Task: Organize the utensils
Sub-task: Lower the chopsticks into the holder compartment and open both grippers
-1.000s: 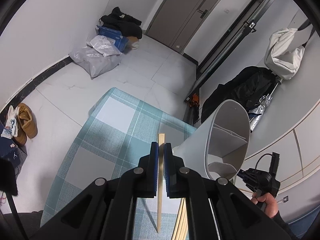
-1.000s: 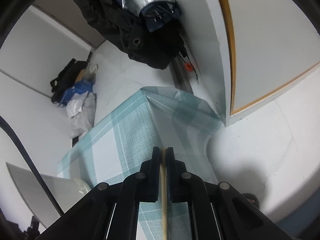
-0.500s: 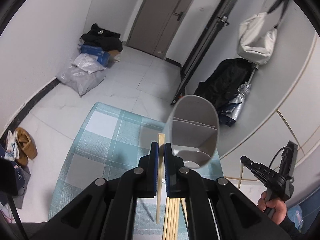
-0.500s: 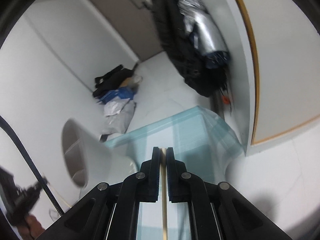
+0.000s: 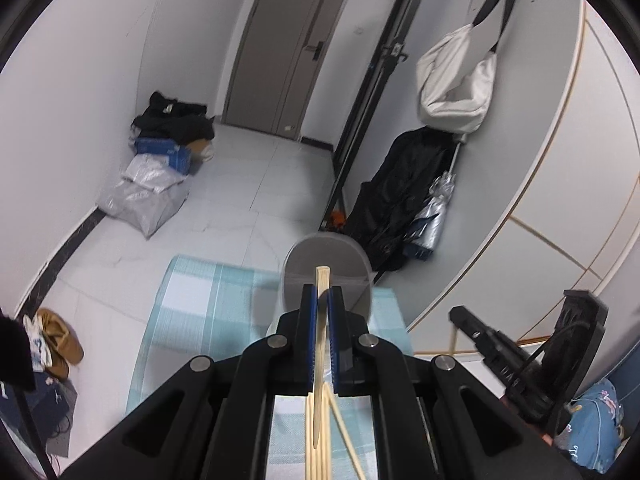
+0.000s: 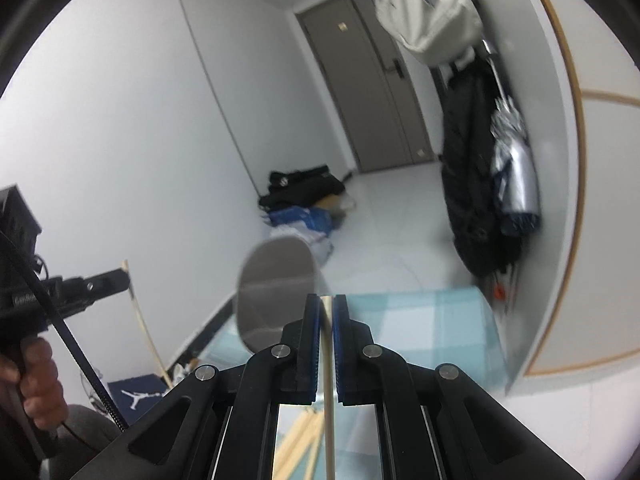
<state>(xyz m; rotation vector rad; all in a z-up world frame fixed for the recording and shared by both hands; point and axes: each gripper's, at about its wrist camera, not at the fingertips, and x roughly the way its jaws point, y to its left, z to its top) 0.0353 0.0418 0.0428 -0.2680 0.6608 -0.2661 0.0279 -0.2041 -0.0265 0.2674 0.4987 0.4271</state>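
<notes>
We held our left claw (image 5: 323, 294) clamped on one chopstick (image 5: 320, 344) and our right claw (image 6: 327, 305) clamped on another (image 6: 328, 380), both above the checked tabletop (image 5: 208, 304), near the grey holder (image 5: 326, 258) at its far edge.

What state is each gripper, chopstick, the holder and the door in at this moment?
Left gripper: shut on a chopstick.
Right gripper: shut on a second chopstick.
Holder: upright on the table, mouth open; inside not visible.
Loose chopsticks: lying on the cloth.
Door: closed.
</notes>
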